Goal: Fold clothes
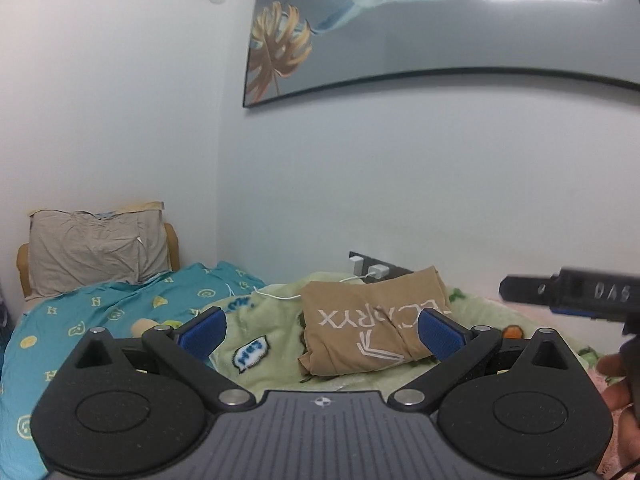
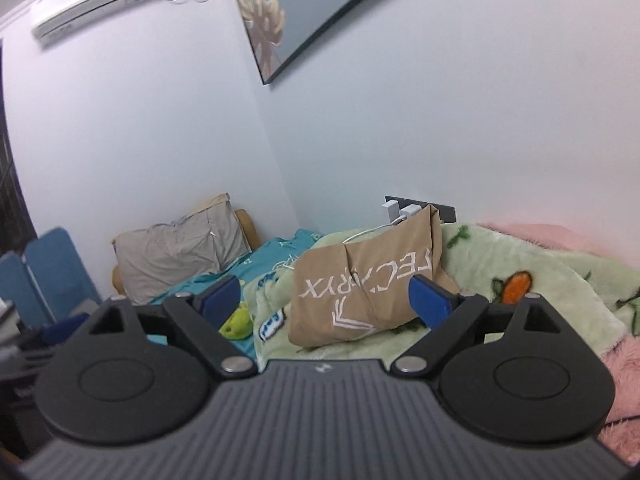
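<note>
A tan garment [image 1: 372, 320] with white lettering lies folded into a compact bundle on the green fleece blanket [image 1: 272, 364]; it also shows in the right wrist view [image 2: 360, 284]. My left gripper [image 1: 322, 332] is open and empty, held back from the bundle, its blue pads [image 1: 202, 330] spread wide. My right gripper [image 2: 326, 300] is open and empty too, also short of the garment. The right gripper's body [image 1: 568, 292] shows at the right edge of the left wrist view.
A teal patterned sheet [image 1: 100, 320] and a grey pillow [image 1: 96, 252] lie to the left. White chargers with a cable [image 2: 400, 210] sit at the wall behind the garment. A pink fuzzy blanket [image 2: 560, 236] lies right. A blue folding chair [image 2: 48, 272] stands far left.
</note>
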Tool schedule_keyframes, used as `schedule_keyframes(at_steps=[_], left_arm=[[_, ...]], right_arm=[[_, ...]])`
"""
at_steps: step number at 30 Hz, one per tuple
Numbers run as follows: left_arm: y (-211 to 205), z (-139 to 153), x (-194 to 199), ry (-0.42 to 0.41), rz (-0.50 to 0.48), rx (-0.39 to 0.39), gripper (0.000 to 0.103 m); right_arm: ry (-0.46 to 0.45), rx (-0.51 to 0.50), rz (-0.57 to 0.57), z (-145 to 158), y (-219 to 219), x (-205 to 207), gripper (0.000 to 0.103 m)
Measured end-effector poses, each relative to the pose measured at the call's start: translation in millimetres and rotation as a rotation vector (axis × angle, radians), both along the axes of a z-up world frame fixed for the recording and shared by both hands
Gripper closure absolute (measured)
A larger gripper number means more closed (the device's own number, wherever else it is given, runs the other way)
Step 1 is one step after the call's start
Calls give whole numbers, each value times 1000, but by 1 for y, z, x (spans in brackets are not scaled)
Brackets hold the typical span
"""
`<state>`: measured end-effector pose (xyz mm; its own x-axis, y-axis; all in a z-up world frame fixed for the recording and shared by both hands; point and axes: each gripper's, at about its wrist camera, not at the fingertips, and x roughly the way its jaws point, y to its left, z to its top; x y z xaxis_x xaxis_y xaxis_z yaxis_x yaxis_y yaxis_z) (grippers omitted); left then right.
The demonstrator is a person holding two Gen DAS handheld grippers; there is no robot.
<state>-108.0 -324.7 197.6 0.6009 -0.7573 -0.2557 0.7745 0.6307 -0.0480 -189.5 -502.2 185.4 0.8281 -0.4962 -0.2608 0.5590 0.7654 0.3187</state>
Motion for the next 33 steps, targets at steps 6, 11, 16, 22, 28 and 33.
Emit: schedule_keyframes(at_steps=[6,11,16,22,28,33], left_arm=[[20,-13,-15,-30,13,-36,0],[26,-22,-24,-68,1,-58,0],[33,-32,-32,-105,-11,-80,0],[43,-43,-33,-85,-26,-98,0],[50,-50,-28,-78,1,-89,0],[55,-50,-28,-74,10,-89,0]], right_arm=[[32,-87,1,-22,23,-1,11],[25,-157,-15,-32,41,-3,11],[17,-194,-23,-40,54,-2,11],[20,-223,-27,-47,64,4,11],[25,-232,-26,-47,67,11,11],[38,-232,-28,-48,70,14,11]])
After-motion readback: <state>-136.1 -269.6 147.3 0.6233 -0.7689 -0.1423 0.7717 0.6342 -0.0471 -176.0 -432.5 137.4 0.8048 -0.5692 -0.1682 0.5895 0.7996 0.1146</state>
